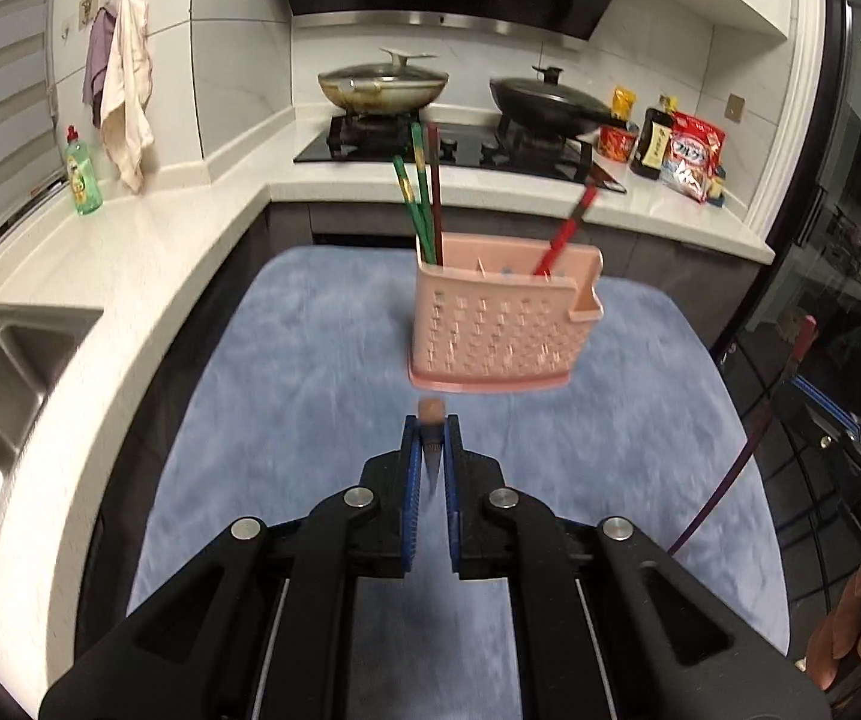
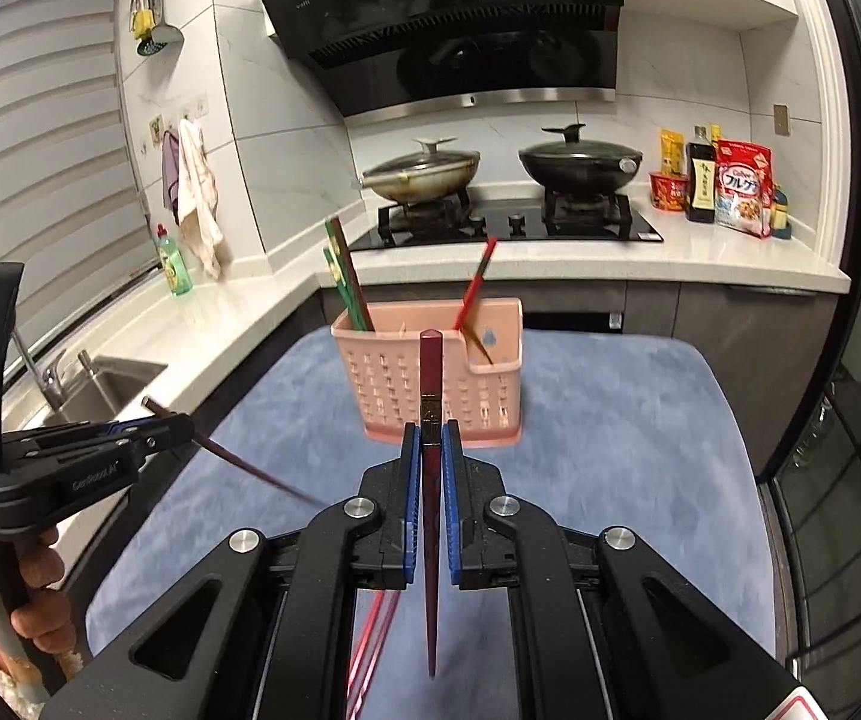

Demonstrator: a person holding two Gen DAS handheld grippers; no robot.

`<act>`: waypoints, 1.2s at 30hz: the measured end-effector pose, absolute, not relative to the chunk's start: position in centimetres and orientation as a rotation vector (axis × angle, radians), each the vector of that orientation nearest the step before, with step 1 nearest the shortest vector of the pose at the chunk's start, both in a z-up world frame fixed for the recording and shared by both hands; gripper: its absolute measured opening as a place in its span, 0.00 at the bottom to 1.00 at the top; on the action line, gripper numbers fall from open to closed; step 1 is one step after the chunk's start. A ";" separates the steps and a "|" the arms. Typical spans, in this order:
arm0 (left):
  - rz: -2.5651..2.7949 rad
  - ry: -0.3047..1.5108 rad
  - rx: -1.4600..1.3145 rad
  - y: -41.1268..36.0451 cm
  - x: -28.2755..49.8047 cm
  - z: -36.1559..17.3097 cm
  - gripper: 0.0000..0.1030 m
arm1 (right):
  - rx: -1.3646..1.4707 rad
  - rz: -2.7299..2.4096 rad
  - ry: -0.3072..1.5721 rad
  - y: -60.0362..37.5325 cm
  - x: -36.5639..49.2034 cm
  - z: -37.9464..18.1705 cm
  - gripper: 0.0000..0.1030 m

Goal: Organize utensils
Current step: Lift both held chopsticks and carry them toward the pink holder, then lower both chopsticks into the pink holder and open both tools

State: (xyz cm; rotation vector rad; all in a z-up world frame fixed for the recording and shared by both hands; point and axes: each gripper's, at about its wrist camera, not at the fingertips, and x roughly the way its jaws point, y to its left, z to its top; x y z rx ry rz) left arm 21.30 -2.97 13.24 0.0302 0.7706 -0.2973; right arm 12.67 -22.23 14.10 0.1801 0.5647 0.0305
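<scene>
The utensil holder [image 2: 430, 372] stands on the mat [image 2: 610, 420], toward its far side; three chopsticks [image 2: 346, 282] lean in its left compartment, one chopstick [image 2: 475, 288] in its right; behind it runs the counter [image 2: 730, 252] with the stove [image 2: 508, 222]; the sink [image 2: 100, 384] lies left.

We see a matt pink plastic holder [image 2: 430, 384] on fuzzy blue cloth [image 2: 610, 450]; at ten o'clock a brushed steel sink [image 2: 112, 384]; glossy lacquered chopstick [image 2: 430, 480].
</scene>
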 end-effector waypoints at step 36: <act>-0.289 0.504 -0.044 -8.5 37.7 23.2 0.07 | 0.266 0.060 0.441 -24.0 33.8 20.3 0.07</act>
